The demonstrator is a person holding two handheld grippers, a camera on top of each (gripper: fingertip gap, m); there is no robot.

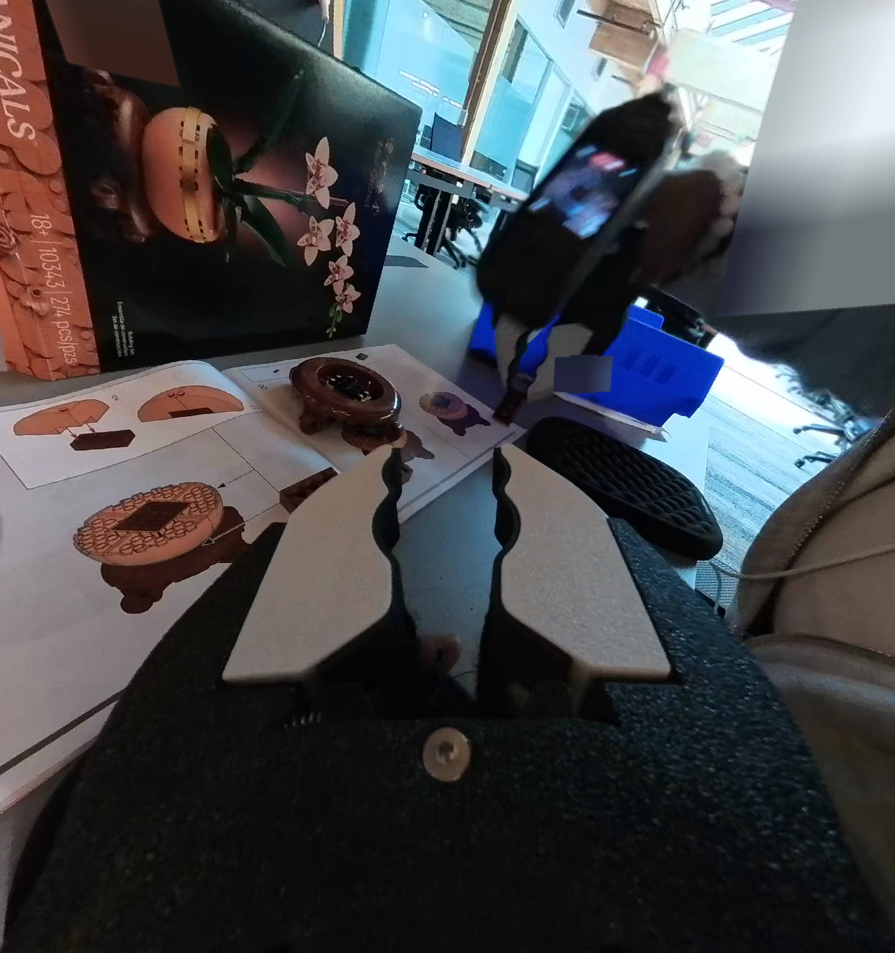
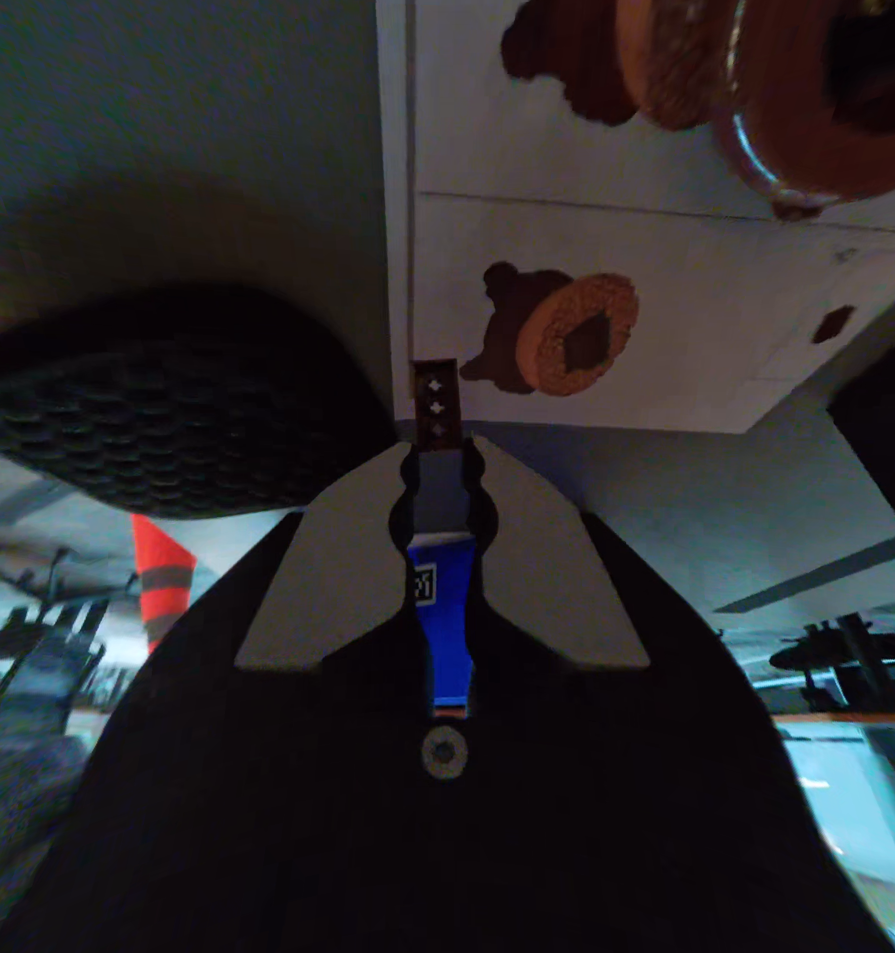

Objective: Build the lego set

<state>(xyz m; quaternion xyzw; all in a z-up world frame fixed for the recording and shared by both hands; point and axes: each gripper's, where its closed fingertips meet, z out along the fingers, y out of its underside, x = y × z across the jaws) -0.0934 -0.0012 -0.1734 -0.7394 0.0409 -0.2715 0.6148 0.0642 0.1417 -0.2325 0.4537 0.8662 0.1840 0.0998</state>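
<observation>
Over open white instruction booklet (image 1: 187,464), our right gripper (image 2: 437,438) pinches narrow brown plastic brick (image 2: 436,405); our left gripper (image 1: 445,459) gapes, holding nothing; we'd keep brick square.

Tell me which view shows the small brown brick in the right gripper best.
The right wrist view: the brown brick sits sharp and centred, clamped between the right gripper's fingertips, underside holes visible. The left wrist view shows it small and blurred, hanging over the open booklet.

1. Booklet (image 1: 187,464) lies open on the table (image 1: 435,289).
2. Round stand (image 1: 345,394) sits on the booklet's right page.
3. Box (image 1: 203,206) stands behind the booklet.
4. Mesh pad (image 1: 626,485) lies right of the booklet; bin (image 1: 662,371) behind the pad.
</observation>
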